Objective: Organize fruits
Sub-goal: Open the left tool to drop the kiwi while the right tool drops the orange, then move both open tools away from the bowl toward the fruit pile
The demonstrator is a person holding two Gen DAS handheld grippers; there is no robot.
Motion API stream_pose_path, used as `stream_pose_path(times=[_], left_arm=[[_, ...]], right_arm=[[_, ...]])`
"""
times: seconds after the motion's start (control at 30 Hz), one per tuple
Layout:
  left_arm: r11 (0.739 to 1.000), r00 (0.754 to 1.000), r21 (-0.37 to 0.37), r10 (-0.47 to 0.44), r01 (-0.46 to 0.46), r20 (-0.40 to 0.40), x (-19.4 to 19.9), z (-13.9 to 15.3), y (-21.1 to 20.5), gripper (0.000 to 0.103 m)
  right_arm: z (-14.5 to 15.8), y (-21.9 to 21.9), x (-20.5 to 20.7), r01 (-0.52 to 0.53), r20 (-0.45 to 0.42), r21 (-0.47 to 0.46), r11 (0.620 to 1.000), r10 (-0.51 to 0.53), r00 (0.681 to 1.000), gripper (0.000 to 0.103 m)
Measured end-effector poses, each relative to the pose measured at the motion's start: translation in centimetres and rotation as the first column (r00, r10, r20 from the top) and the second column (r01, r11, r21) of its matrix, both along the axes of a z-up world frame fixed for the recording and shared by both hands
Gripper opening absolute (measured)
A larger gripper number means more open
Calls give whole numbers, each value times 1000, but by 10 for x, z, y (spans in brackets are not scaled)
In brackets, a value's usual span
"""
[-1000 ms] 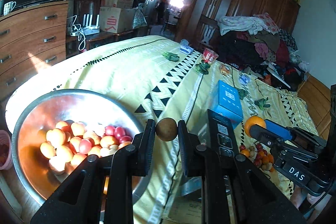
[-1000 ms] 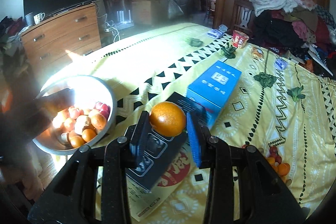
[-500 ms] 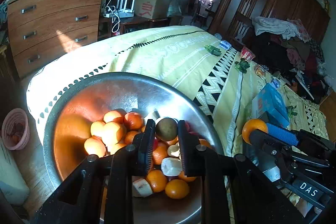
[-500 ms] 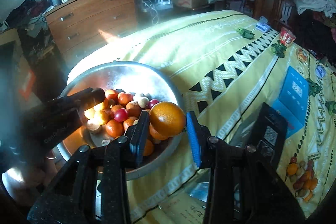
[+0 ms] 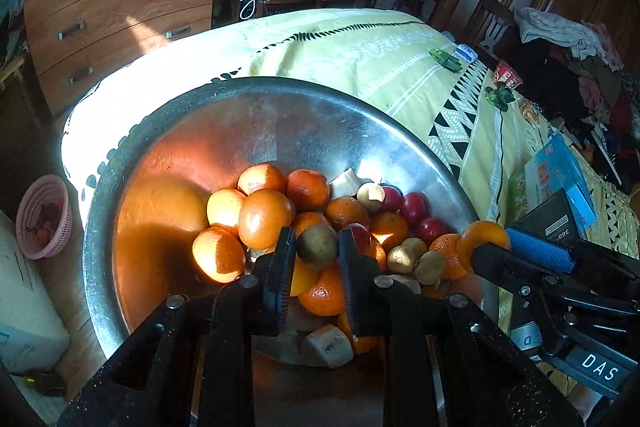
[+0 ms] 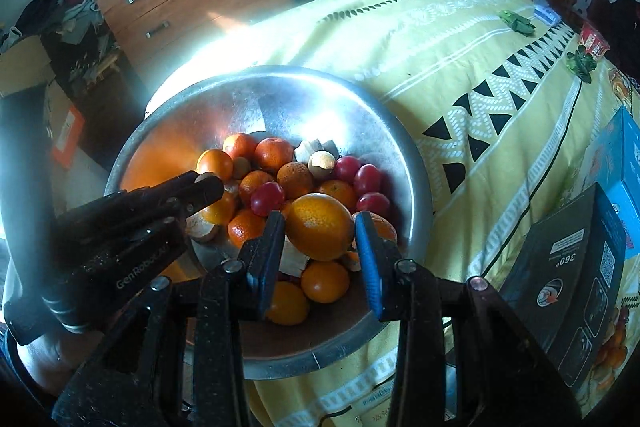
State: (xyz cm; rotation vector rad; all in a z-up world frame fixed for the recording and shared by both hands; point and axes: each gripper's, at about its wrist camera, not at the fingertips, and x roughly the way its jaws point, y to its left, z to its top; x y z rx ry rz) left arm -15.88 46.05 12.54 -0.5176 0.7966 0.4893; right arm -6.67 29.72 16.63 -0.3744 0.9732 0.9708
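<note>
A big metal bowl [image 5: 256,119] [image 6: 404,155] sits at the near end of a yellow bedspread, holding several oranges, red fruits and small brown fruits. My left gripper [image 5: 317,251] is shut on a small brown round fruit [image 5: 317,246] and holds it just above the pile. My right gripper [image 6: 320,235] is shut on a large orange [image 6: 320,231] and holds it over the bowl's right side. In the left wrist view the right gripper [image 5: 490,241] shows at the right with its orange [image 5: 482,231]. In the right wrist view the left gripper [image 6: 206,187] shows at the left.
A black box [image 6: 568,267] and a blue box [image 6: 616,163] lie on the bedspread [image 6: 460,43] to the right of the bowl. A wooden dresser [image 5: 120,3] stands behind. A pink basket [image 5: 42,217] sits on the floor at the left.
Both grippers have moved left from over the bedspread and down closer to the bowl's fruit pile, each still holding its fruit.
</note>
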Motion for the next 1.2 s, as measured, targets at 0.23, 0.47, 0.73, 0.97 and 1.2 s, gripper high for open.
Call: stream_pose_path(times=[0.23,0.47,0.73,0.97,1.2], left_arm=[[1000,1000,-8,12,-12,-5,3,-2,4,21],[1000,1000,-18,18,-18,-9,1,-3,6,38],[999,999,-7,33,-33,-13,-3,-1,4,59],[998,998,29,60,-61,22,-12,26,-6,78],[982,983,176,29,-61,180,-27,95,-54,92]], right_arm=[[-3,5,-1,-1,-5,-12,1000,1,1000,37],[-4,6,1,0,-19,2,1000,0,1000,38],[2,-4,2,20,-13,34,999,-19,1000,67],[33,-23,-11,21,50,92,996,-26,998,76],[97,-89,-39,93,313,249,964,-171,934,86]])
